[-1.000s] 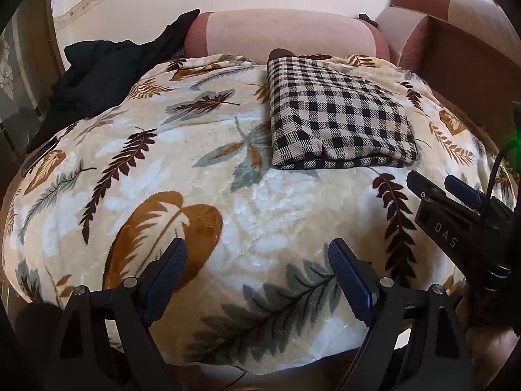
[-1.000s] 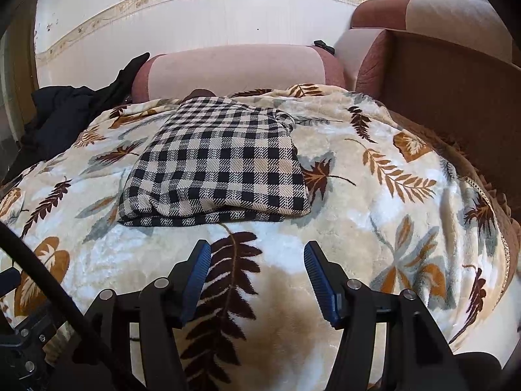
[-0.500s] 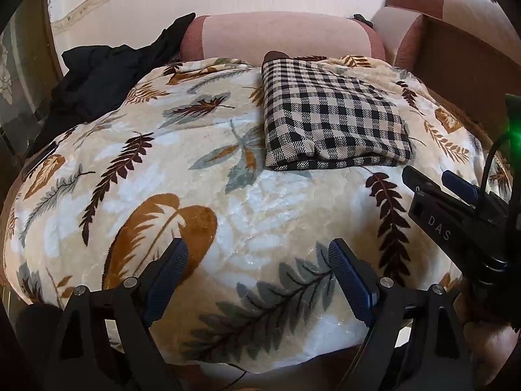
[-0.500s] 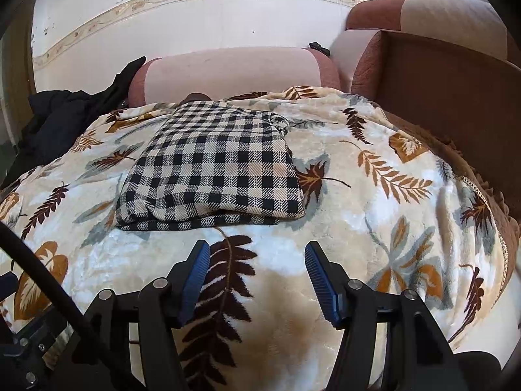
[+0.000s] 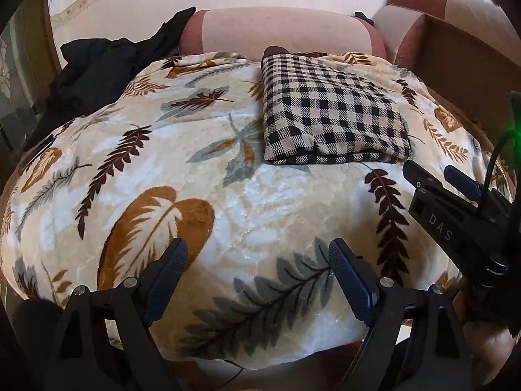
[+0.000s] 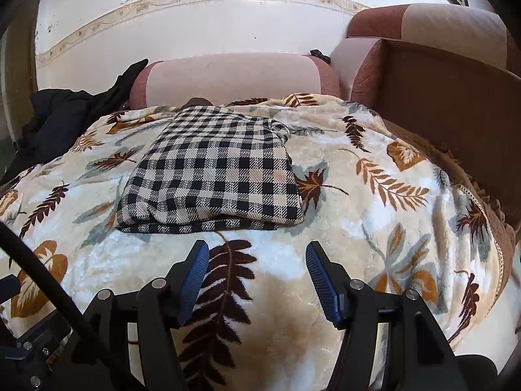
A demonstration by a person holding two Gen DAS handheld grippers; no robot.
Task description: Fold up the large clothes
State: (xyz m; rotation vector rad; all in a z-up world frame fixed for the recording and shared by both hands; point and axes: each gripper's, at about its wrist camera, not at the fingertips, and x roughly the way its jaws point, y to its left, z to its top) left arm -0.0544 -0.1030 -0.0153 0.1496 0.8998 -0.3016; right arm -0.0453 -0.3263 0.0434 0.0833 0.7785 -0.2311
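Blanket [image 6: 358, 228] bears folded checked garment [image 6: 215, 176] beyond both grippers' fingers [image 6: 195, 270].

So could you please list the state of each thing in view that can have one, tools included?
Black-and-beige checked garment: folded into a flat rectangle, lying on the blanket.
Cream leaf-print plush blanket: spread over the sofa seat.
Black cloth: crumpled in a heap at the blanket's far left edge.
Left tool: open, nothing between its fingers.
Right tool: open, nothing between its fingers, short of the garment.
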